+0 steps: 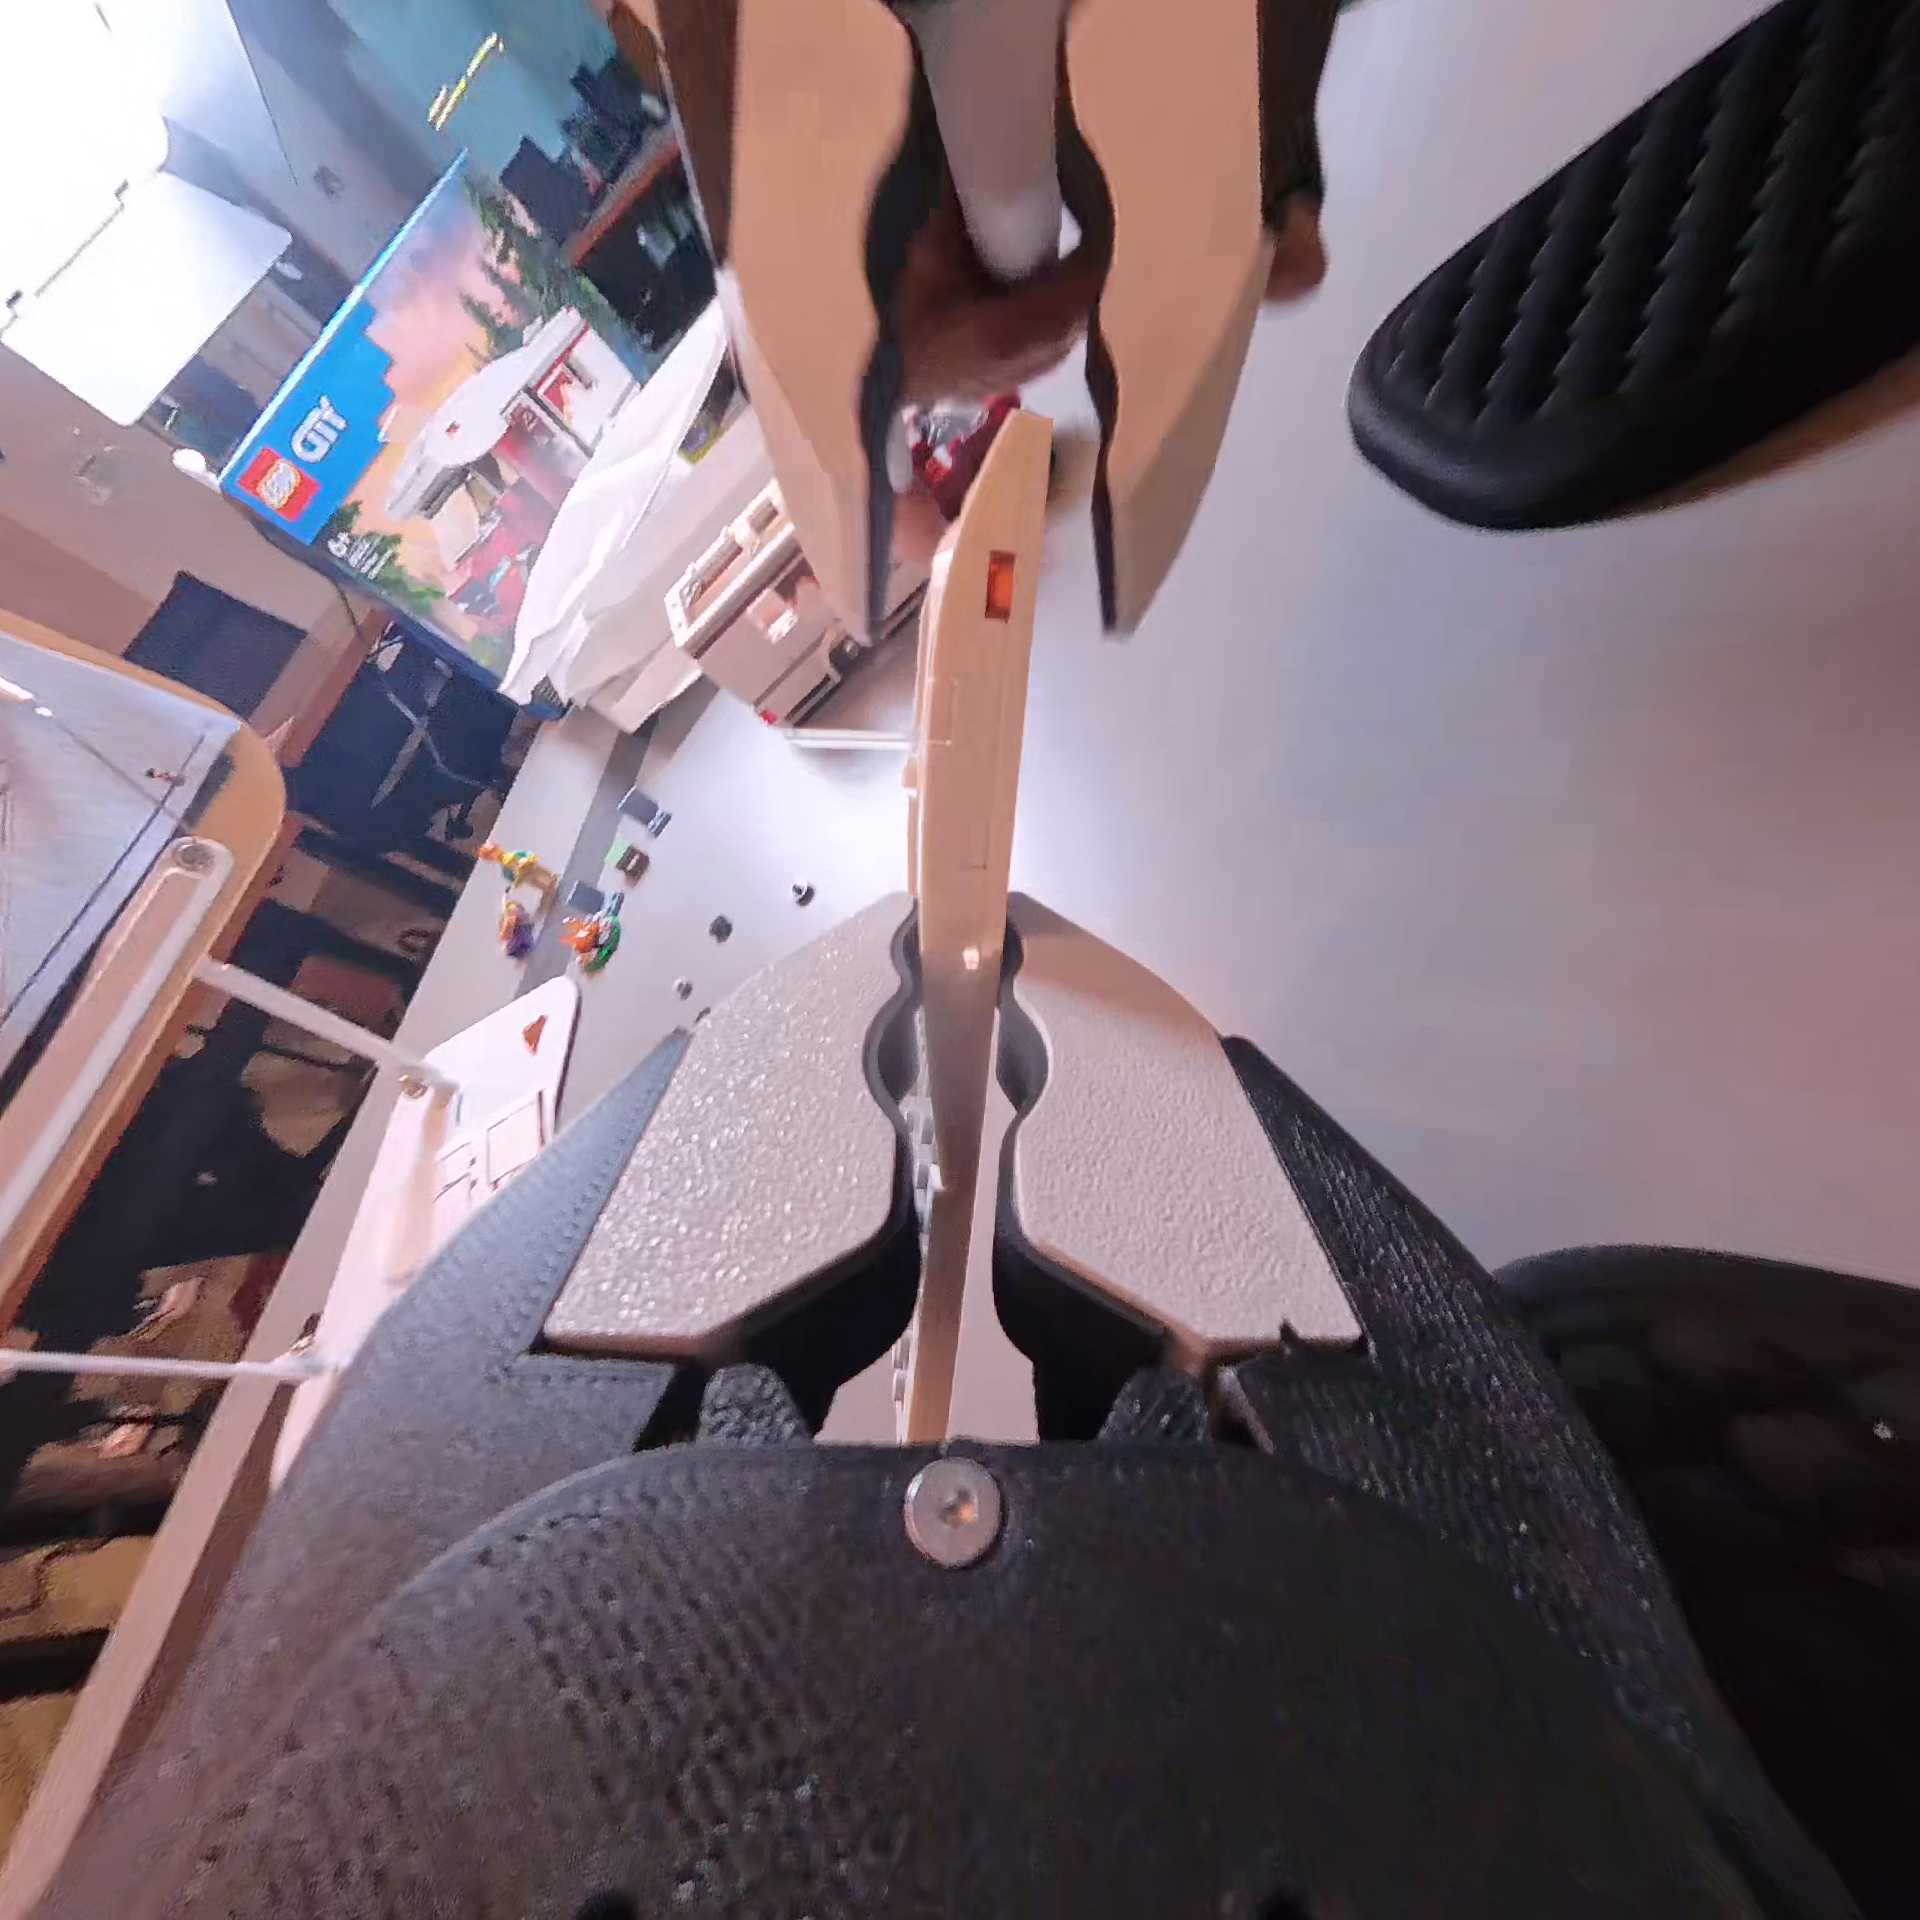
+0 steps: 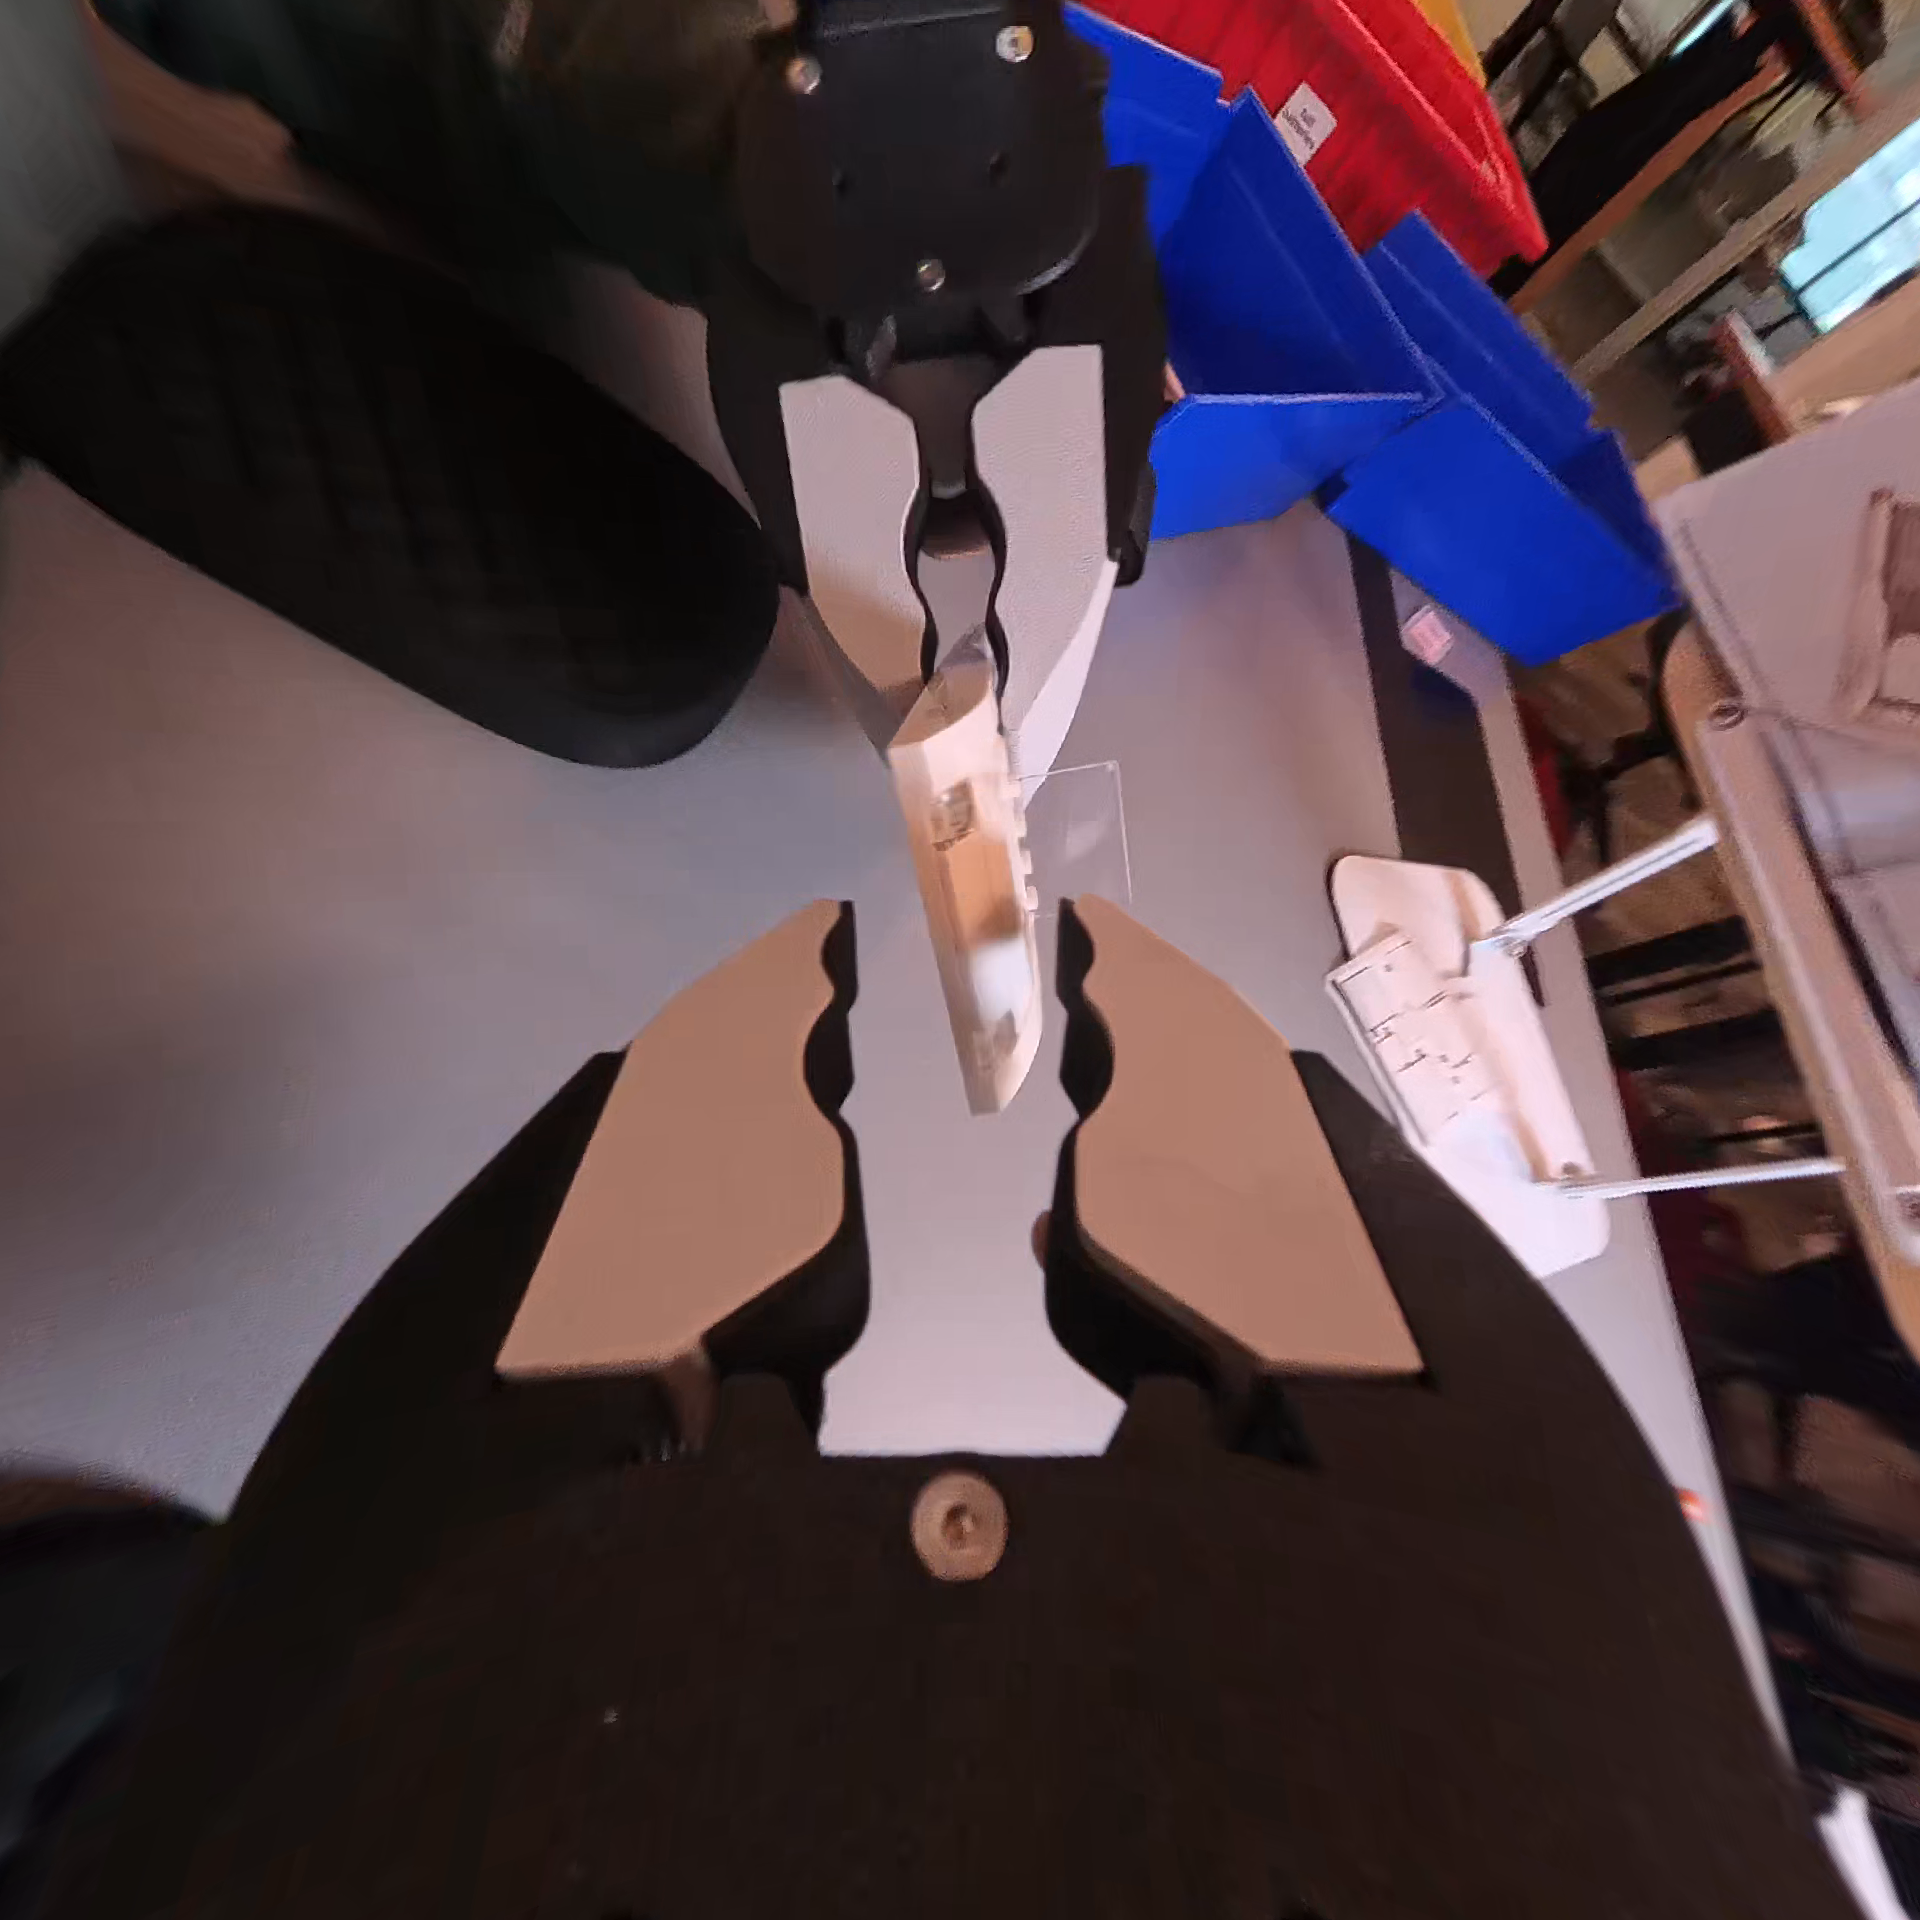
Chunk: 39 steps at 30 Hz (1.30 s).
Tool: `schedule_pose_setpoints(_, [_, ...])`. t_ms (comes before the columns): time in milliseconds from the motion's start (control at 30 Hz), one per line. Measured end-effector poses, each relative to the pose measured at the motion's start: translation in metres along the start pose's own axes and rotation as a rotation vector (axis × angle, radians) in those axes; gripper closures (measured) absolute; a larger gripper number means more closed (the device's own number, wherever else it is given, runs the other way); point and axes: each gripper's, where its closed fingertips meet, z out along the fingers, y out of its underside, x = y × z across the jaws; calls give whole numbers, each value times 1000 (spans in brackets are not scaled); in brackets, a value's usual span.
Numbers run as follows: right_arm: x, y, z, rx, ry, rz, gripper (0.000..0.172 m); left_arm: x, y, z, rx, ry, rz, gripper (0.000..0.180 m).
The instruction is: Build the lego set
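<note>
My left gripper (image 1: 956, 935) is shut on one end of a long white brick-built panel (image 1: 971, 727) and holds it edge-up above the grey table (image 1: 1455, 831). The panel carries a small orange piece and a clear pane (image 2: 1081, 831) on one side. In the right wrist view the left gripper (image 2: 963, 665) pinches the panel's far end (image 2: 977, 935). My right gripper (image 2: 956, 914) is open, and the panel's near end stands between its pads without being pressed. In the left wrist view the right gripper (image 1: 992, 629) straddles the panel's tip with gaps on both sides.
A black ribbed pad (image 2: 364, 488) lies on the table to the left. Blue bins (image 2: 1351, 364) and a red bin (image 2: 1403, 104) stand behind. A second white panel (image 2: 1455, 1060) lies at the right. A toy box (image 1: 416, 416), a white brick build (image 1: 748, 613) and small figures (image 1: 551, 904) sit farther off. The grippers' ends are close to 5 cm from one another. Between my right fingertips and the white brick build (image 1: 748, 613) there is roughly 25 cm.
</note>
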Motion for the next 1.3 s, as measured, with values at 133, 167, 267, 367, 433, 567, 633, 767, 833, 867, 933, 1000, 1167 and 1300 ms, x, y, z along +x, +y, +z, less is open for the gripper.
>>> schedule_pose_setpoints(133, [2, -7, -3, 22, 52, -57, 159, 6, -9, 0, 45, 45, -82, 170])
schedule_pose_setpoints(167, [1, -7, -3, 8, 51, -53, 159, 8, -7, 1, 37, 61, -113, 170])
schedule_pose_setpoints(267, [-1, -4, -1, -31, 52, -34, 159, 7, -2, 3, 8, 51, -145, 164])
schedule_pose_setpoints(367, [0, 3, -2, -64, 62, -6, 159, 2, -19, -4, 23, 1, -112, 145])
schedule_pose_setpoints(433, [-3, 2, 1, -73, 51, -6, 159, 7, -34, -2, 24, -1, -46, 147])
schedule_pose_setpoints(567, [-5, -2, 7, -125, 92, -95, 159, 9, -37, 8, -56, -38, 124, 166])
schedule_pose_setpoints(633, [-6, -9, 3, -86, 115, -85, 158, 8, -44, 5, -5, -50, 119, 166])
schedule_pose_setpoints(767, [-9, -24, -17, 84, 85, -12, 139, 14, -56, -5, 131, -56, 71, 166])
schedule_pose_setpoints(833, [-13, -26, -25, 177, 32, 58, 134, 17, -63, -10, 208, -45, 36, 166])
schedule_pose_setpoints(867, [-16, -29, -27, 222, 15, 72, 134, 19, -67, -13, 242, -39, 27, 166])
schedule_pose_setpoints(933, [-22, -33, -27, 254, 0, 59, 140, 24, -75, -15, 289, -15, 16, 166])
schedule_pose_setpoints(1000, [-28, -40, -25, 270, 4, 7, 156, 28, -80, -15, 313, -1, 23, 166])
schedule_pose_setpoints(1167, [-30, -47, -26, 264, -2, 17, 158, 29, -85, -20, 360, 21, -2, 166])
schedule_pose_setpoints(1300, [-27, -40, -20, 196, 44, -11, 159, 27, -77, -17, 342, 8, -20, 166])
